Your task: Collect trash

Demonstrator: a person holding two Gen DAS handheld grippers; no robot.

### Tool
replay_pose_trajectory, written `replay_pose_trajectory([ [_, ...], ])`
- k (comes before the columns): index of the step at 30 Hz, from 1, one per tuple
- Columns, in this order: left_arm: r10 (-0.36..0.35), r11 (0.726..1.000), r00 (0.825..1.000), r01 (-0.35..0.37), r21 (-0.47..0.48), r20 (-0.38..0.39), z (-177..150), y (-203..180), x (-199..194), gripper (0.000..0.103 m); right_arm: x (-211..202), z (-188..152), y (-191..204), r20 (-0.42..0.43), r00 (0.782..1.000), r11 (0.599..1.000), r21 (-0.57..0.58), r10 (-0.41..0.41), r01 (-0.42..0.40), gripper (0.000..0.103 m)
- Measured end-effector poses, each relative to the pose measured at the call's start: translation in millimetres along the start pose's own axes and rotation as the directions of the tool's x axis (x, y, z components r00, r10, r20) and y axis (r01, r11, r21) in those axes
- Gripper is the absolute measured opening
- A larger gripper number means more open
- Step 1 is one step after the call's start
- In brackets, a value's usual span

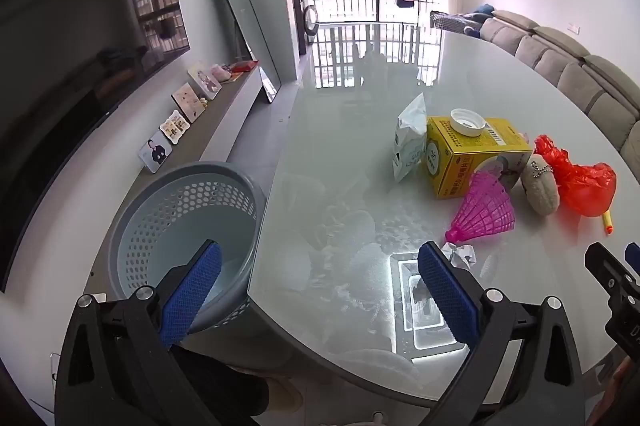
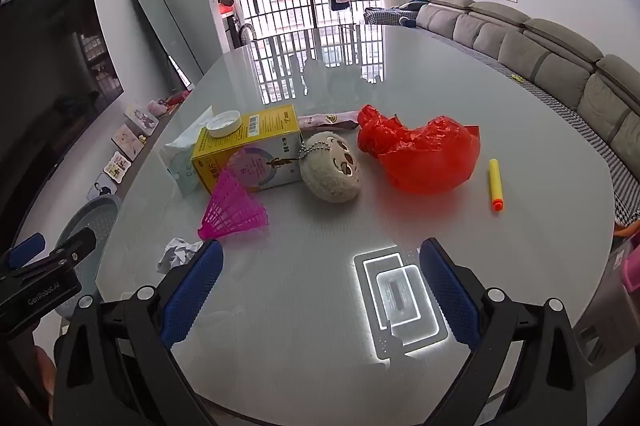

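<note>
A grey perforated bin (image 1: 180, 238) stands on the floor by the table's left edge; it also shows in the right wrist view (image 2: 94, 222). On the glass table (image 1: 340, 145) lie a crumpled white paper ball (image 1: 460, 253) (image 2: 178, 252), a pink shuttlecock (image 1: 482, 211) (image 2: 232, 209), a yellow box (image 1: 472, 155) (image 2: 248, 153) with a white cap (image 1: 467, 121) (image 2: 224, 123) on top, a white packet (image 1: 410, 141) (image 2: 184, 153), a red plastic bag (image 1: 576, 177) (image 2: 420, 153) and a snack wrapper (image 2: 328, 119). My left gripper (image 1: 320, 286) is open and empty over the table's edge beside the bin. My right gripper (image 2: 320, 286) is open and empty above the table's near part.
A beige plush ball on a chain (image 2: 330, 165) and a yellow foam dart (image 2: 496, 183) lie among the items. A grey sofa (image 2: 560, 65) runs along the right. A TV (image 1: 80, 65), framed pictures (image 1: 176, 123) and a leaning mirror (image 1: 240, 21) are on the left.
</note>
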State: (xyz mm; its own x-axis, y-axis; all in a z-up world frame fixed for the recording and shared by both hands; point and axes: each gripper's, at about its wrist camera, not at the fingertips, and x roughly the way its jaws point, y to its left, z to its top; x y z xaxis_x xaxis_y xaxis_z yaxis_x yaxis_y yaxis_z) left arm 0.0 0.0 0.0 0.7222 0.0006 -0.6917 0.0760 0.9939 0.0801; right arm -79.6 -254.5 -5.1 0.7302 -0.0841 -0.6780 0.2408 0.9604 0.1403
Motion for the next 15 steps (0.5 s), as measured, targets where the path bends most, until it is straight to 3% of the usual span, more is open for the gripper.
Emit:
replay_pose_trajectory([
  [15, -0.034, 0.999, 0.999, 0.034, 0.030, 0.012, -6, -18, -13, 0.097, -3, 0, 2, -0.003, 1.000, 1.000, 0.003, -0.014, 0.014, 0.094],
])
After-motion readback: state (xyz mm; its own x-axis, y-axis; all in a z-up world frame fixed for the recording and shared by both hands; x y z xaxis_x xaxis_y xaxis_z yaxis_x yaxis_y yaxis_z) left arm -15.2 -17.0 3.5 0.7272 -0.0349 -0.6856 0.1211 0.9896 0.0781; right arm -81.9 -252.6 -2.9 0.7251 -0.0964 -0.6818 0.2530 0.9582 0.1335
